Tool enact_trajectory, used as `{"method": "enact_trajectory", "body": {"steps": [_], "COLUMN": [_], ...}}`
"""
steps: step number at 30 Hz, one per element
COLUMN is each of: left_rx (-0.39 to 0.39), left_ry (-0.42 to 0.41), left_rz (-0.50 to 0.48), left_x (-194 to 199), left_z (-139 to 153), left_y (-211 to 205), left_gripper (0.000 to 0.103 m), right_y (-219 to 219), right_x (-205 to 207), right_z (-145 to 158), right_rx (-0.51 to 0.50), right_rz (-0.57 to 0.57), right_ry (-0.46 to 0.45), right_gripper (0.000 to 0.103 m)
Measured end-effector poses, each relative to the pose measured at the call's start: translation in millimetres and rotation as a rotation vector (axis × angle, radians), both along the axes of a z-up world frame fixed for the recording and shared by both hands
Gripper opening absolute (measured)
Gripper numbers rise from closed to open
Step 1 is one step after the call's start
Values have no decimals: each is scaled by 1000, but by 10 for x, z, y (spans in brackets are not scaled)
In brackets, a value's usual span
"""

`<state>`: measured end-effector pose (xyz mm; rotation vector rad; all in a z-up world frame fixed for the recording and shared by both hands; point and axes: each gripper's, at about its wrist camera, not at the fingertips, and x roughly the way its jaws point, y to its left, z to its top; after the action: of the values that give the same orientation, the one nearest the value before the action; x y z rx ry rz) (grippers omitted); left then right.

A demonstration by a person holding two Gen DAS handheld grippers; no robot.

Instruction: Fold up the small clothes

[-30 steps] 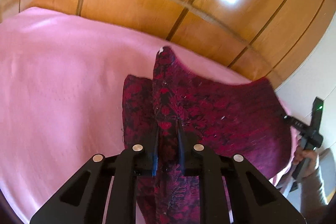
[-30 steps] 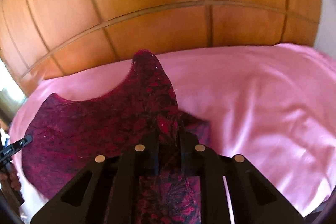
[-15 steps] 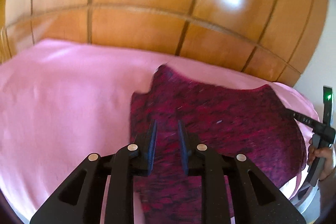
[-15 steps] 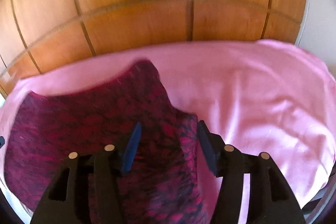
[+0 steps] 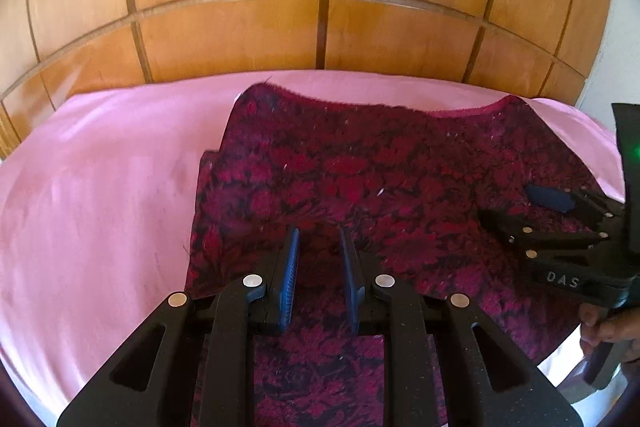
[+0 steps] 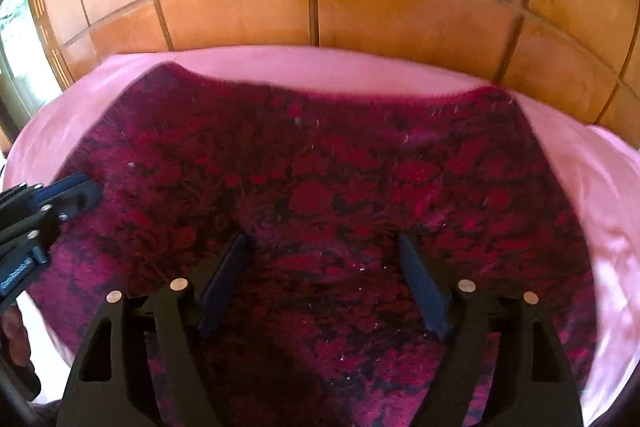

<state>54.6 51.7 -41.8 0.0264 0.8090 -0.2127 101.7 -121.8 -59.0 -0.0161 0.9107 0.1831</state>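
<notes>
A dark red and black patterned garment lies spread flat on the pink sheet; a lower layer peeks out along its left edge. My left gripper hovers over the garment's near left part. Its jaws are opening, with a narrow gap and only the flat cloth beneath, nothing pinched. My right gripper is over the garment's near middle. Its jaws are also opening and stand wide apart, holding nothing. Each gripper shows in the other's view: the right gripper at the far right, the left gripper at the far left.
A glossy wooden panelled wall rises right behind the pink sheet. A person's hand holds the right gripper's handle at the sheet's right edge. Bare pink sheet stretches to the left of the garment.
A second ago both grippers pinched a raised fold of the garment. Both have let go; the cloth now lies flat. The right jaws spread wide and both grippers drew back over it.
</notes>
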Motion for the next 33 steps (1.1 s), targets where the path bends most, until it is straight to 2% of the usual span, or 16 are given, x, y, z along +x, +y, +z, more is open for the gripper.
{"method": "enact_trajectory", "body": {"steps": [4, 5, 17, 26, 33], "left_rx": [-10, -13, 43, 77, 53], "left_ry": [-22, -31, -84, -61, -19], "left_rz": [10, 15, 39, 57, 70], "left_x": [-43, -50, 16, 302, 594], "left_z": [31, 47, 203, 199, 180], "left_y": [28, 39, 123, 274, 408], "left_gripper": [43, 45, 45, 45, 45], "right_y": [-69, -68, -112, -116, -115], "right_x": [38, 26, -55, -54, -50], "right_z": [-54, -58, -70, -70, -73], "right_rx": [19, 17, 27, 31, 33], "right_rz": [2, 5, 5, 7, 9], "right_ry": [-5, -9, -35, -40, -40], "right_gripper": [78, 78, 79, 79, 79]}}
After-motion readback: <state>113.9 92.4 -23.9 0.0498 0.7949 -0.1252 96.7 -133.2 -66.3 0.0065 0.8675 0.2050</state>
